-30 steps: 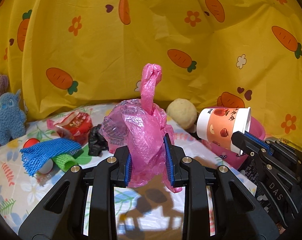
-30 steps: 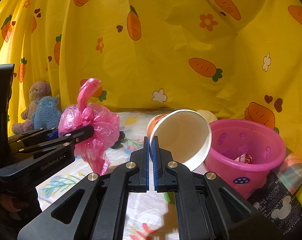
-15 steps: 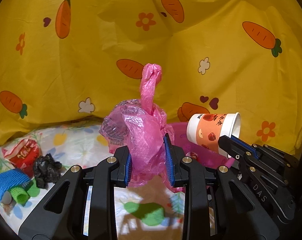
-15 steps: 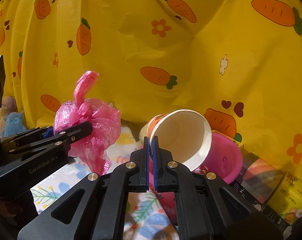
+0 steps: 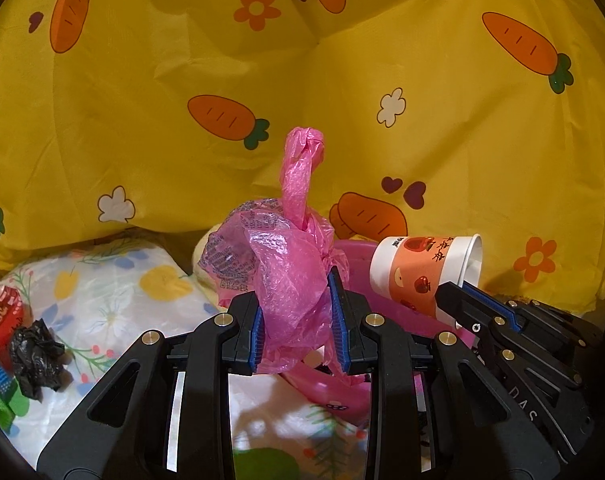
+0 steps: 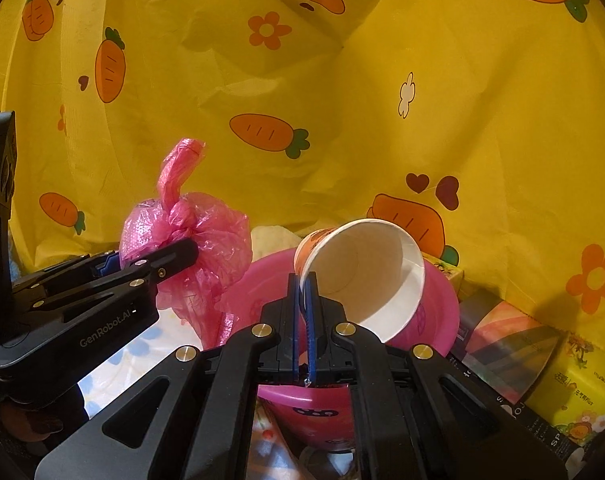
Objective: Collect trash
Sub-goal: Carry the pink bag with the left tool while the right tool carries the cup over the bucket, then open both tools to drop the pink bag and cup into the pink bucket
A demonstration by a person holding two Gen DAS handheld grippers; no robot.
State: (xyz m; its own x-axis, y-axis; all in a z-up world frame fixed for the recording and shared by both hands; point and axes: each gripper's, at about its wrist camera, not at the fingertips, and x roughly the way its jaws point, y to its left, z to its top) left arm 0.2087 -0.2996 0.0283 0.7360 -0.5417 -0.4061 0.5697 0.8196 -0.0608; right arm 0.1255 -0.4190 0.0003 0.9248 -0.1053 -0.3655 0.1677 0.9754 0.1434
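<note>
1. A yellow carrot-print curtain (image 5: 222, 80) is hanging behind a floral cloth (image 5: 114, 292).
2. The left gripper (image 5: 298, 320) is clamping a knotted pink bag (image 5: 290, 272); the right gripper (image 6: 305, 312) is pinching the rim of a paper cup (image 6: 366, 272) tilted over a pink bin (image 6: 434, 320).
3. Only the left view is showing a black wad (image 5: 36, 354) and a red wrapper (image 5: 0, 316); only the right is showing boxes (image 6: 514, 344) beside the bin.
4. Compared with a second ago, both grippers are sitting closer to the bin, and the plush toys are gone from view.
</note>
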